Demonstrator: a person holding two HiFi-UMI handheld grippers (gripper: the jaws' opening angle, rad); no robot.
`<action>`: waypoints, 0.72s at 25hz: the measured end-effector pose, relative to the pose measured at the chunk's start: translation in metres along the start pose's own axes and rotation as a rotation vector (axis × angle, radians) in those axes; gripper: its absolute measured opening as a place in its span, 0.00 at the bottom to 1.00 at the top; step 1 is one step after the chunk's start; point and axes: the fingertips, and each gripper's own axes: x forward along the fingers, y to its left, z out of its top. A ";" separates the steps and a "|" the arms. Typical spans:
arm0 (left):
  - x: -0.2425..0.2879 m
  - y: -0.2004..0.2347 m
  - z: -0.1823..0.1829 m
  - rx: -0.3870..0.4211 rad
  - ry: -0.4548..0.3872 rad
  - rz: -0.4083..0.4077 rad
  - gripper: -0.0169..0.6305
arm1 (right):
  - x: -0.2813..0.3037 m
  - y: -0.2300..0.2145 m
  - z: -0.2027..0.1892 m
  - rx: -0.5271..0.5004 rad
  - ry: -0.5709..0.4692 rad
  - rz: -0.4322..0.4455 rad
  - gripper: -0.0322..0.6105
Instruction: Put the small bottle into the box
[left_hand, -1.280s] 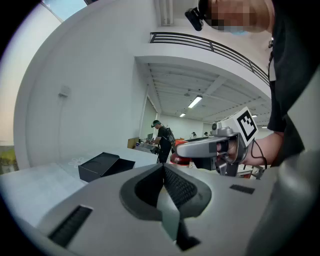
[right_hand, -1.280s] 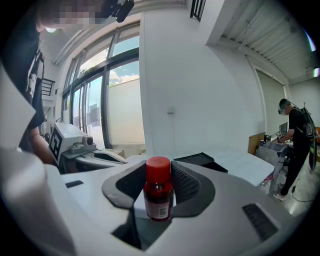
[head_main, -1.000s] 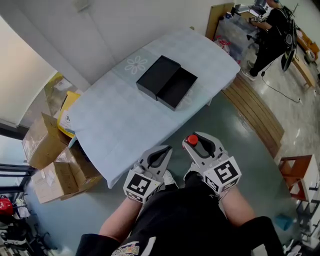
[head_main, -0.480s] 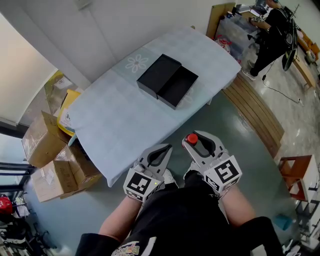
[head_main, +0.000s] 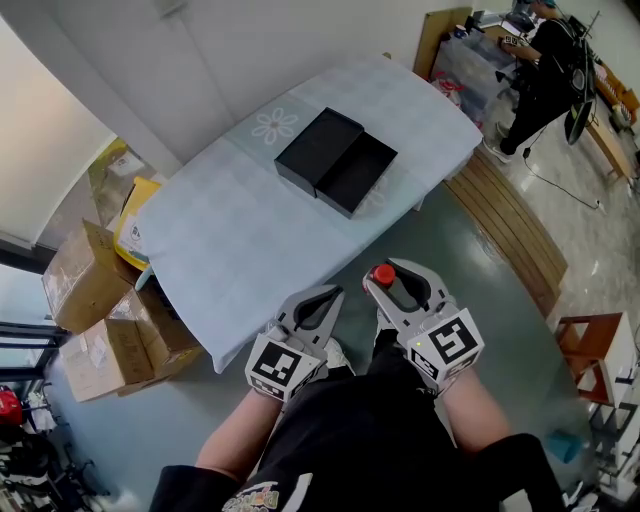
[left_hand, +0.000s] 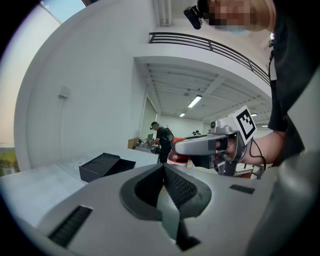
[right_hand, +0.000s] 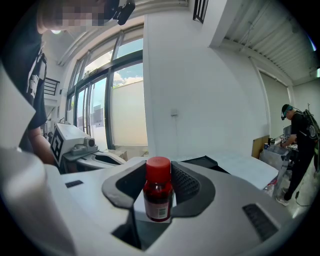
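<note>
Fingers (right_hand: 186, 183) of my right gripper (head_main: 392, 281) pinch the small bottle (right_hand: 158, 195), red cap up, short of the worktop (head_main: 230, 240). My left gripper (head_main: 322, 300) has its fingers pressed together on nothing. The black box (head_main: 336, 162) lies open on the worktop, well apart from both.

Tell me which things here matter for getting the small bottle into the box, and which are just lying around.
For the job:
- small bottle, clamped in the right gripper
- open black box on the table

Lying about:
- cardboard boxes on the floor
- person at the far end of the room
- left gripper, shut and empty
</note>
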 end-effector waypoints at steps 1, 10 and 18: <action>0.002 0.000 0.000 0.002 -0.002 0.003 0.04 | 0.001 -0.002 0.000 0.000 0.001 0.003 0.29; 0.024 0.009 0.011 -0.002 -0.002 0.070 0.04 | 0.010 -0.031 0.005 -0.013 0.004 0.056 0.29; 0.056 0.017 0.016 -0.025 -0.008 0.134 0.04 | 0.025 -0.065 0.005 -0.028 0.033 0.147 0.29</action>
